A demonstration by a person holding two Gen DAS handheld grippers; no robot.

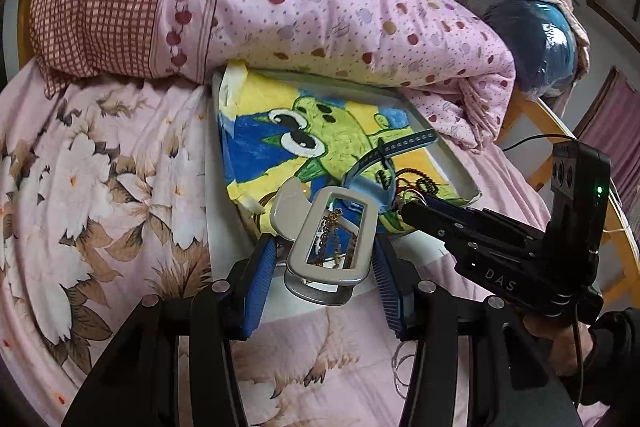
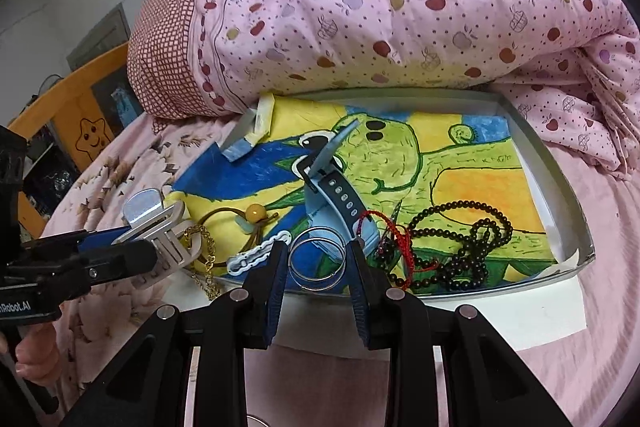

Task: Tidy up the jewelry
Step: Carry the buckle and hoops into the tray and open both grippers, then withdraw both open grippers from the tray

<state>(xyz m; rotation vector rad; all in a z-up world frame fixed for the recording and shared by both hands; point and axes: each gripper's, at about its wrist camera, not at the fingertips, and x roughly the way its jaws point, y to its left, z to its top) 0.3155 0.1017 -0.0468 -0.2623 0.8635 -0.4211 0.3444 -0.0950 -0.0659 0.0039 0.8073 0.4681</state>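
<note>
A shallow white tray lined with a frog drawing lies on the bed. My left gripper is shut on a silver-grey buckle clip at the tray's near left edge; a gold chain hangs by it. My right gripper is shut on thin silver hoop rings over the tray's front edge. In the tray lie a light blue watch, a dark bead necklace, a red cord bracelet, a cord with a yellow bead and a white clip.
A rolled pink quilt with apple print lies right behind the tray. The floral pink bedsheet spreads to the left. A wooden bed frame stands at the left. More thin rings lie on the sheet near the left gripper.
</note>
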